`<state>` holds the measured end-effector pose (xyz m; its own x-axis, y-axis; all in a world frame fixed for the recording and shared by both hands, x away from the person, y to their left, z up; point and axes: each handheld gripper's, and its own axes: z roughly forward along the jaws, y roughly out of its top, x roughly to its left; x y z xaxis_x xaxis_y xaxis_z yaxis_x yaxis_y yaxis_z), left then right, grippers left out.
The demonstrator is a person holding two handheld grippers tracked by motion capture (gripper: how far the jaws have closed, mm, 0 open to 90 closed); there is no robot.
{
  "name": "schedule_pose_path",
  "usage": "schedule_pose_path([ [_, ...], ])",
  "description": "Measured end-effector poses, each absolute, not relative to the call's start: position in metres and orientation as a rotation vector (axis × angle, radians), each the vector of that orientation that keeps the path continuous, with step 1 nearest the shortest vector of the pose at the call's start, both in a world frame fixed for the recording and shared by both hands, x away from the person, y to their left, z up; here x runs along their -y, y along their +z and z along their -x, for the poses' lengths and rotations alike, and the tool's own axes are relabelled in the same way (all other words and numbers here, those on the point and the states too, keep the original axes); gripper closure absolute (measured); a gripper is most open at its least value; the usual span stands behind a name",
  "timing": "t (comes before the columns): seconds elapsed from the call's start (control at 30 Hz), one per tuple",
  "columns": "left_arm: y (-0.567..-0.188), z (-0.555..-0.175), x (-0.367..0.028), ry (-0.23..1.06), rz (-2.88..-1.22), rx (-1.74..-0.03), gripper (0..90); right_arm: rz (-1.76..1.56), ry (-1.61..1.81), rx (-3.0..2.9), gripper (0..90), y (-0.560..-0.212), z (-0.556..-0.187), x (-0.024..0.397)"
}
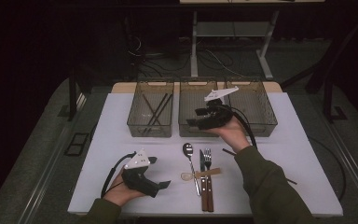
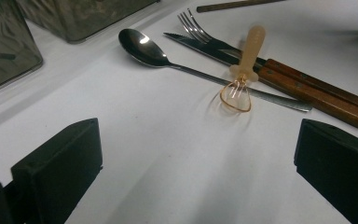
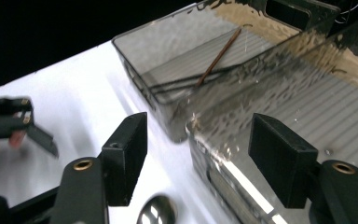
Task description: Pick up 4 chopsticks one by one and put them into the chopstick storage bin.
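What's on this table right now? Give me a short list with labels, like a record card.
Surface: white table
Bins: three clear bins in a row at the far edge; left bin holds dark chopsticks
Cutlery: metal spoon, wooden-handled fork and knife, small pale plastic spoon lying across them
Left gripper: open, empty, low beside the cutlery
Right gripper: open, empty, held over the middle bin

Left of the spoon (image 1: 189, 151) the surface (image 1: 116, 154) lies bare. Behind the spoon, three baskets (image 1: 150, 114) stand side by side, blocking passage. Right of it, fork (image 1: 208, 158) and knife (image 1: 202, 161) lie close.
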<state>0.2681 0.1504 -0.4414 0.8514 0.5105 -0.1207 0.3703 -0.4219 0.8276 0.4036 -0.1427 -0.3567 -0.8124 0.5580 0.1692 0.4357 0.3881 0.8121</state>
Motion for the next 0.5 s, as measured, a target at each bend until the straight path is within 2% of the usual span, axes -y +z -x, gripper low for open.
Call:
schedule_pose_path([
  [0.5,-0.441,-0.267,-0.155,0.195,-2.075,-0.646,0.0,-0.888,1.454,-2.471,36.9,-0.379,-0.367,0.203],
])
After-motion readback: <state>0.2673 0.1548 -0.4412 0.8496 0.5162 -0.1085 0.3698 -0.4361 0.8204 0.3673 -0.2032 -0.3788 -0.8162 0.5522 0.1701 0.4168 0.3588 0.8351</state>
